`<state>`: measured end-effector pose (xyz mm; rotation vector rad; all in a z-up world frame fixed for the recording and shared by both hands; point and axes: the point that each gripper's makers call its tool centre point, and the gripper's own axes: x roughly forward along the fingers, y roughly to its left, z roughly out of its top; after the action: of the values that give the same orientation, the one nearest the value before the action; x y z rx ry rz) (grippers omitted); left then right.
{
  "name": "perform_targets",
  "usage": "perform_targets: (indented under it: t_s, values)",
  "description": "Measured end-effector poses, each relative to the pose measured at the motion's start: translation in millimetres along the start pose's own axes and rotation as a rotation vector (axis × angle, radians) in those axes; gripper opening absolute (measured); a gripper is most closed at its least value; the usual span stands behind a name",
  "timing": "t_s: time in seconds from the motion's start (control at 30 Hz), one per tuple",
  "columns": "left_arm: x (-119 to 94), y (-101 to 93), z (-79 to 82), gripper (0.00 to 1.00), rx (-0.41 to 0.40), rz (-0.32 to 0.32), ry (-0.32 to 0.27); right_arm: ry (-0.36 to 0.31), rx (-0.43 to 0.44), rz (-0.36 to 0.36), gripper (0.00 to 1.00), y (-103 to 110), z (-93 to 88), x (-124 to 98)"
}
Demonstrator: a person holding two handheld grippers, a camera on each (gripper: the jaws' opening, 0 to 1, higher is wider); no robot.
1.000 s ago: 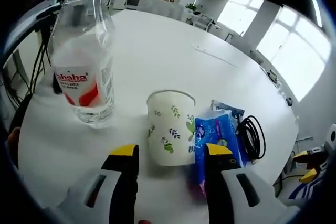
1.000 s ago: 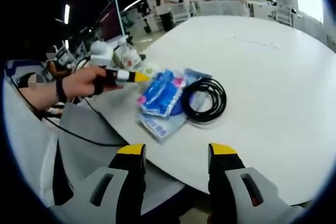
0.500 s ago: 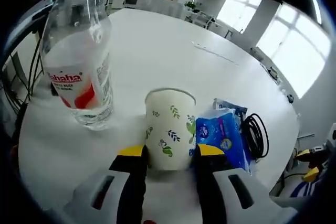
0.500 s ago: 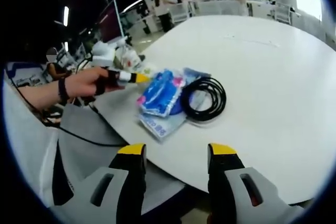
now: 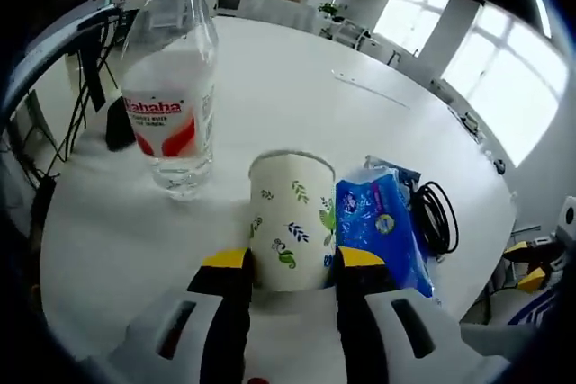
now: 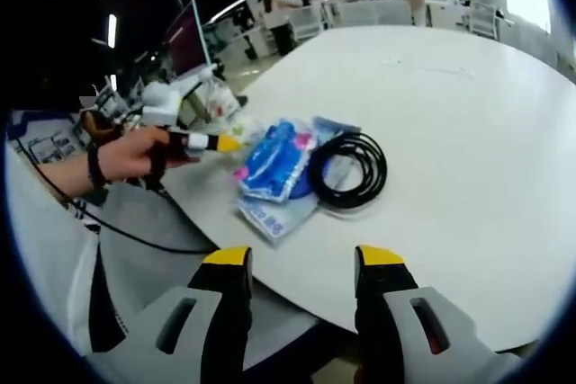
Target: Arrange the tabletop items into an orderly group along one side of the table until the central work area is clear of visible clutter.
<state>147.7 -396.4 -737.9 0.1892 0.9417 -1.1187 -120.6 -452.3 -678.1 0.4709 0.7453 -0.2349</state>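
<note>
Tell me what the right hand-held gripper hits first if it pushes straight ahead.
Likely the near edge of the white table, then the coiled black cable just beyond; depth is uncertain.

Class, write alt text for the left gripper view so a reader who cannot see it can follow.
The left gripper is closed on a leaf-printed paper cup on a white table. A water bottle stands to the cup's left, a blue packet and coiled black cable to its right.

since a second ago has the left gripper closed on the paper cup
Yes. The left gripper was open with its jaws apart from the paper cup; now both jaws press its sides, beside the blue packet.
</note>
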Motion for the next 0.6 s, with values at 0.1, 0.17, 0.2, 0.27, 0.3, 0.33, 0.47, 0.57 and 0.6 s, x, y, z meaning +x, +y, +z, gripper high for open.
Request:
perform_targets:
  t_s: [0.1,0.17,0.2,0.27,0.3,0.33,0.47,0.57,0.6]
  values:
    - [-7.0,2.9,-3.3,0.35,0.000,0.013,-0.005,0.001,0.002,0.002,0.44,0.5,0.1,0.7]
    - [-10.5,4.0,-5.2,0.35,-0.007,0.016,-0.009,0.001,0.003,0.006,0.44,0.8,0.2,1.7]
    - [-12.3,4.2,-6.1,0.35,-0.010,0.017,-0.011,0.002,0.003,0.007,0.44,0.9,0.1,2.2]
    - [-16.6,3.9,-9.1,0.35,-0.012,0.021,-0.011,0.003,0.002,0.009,0.44,1.7,0.4,2.4]
    - [-19.1,3.7,-10.8,0.35,-0.008,0.023,-0.009,0.003,0.002,0.010,0.44,1.6,0.7,2.9]
    - [-21.1,3.5,-11.8,0.35,-0.004,0.025,-0.011,0.003,0.003,0.011,0.44,1.6,0.8,3.3]
    - [-29.3,5.4,-16.5,0.35,0.004,0.036,-0.011,0.004,0.001,0.016,0.44,1.9,2.3,4.9]
    - [-33.1,10.7,-22.4,0.35,0.063,0.066,0.015,0.006,-0.003,0.020,0.44,2.3,3.1,6.0]
    - [-33.9,15.1,-23.5,0.35,0.101,0.084,0.026,0.006,-0.004,0.022,0.44,2.7,3.5,6.3]
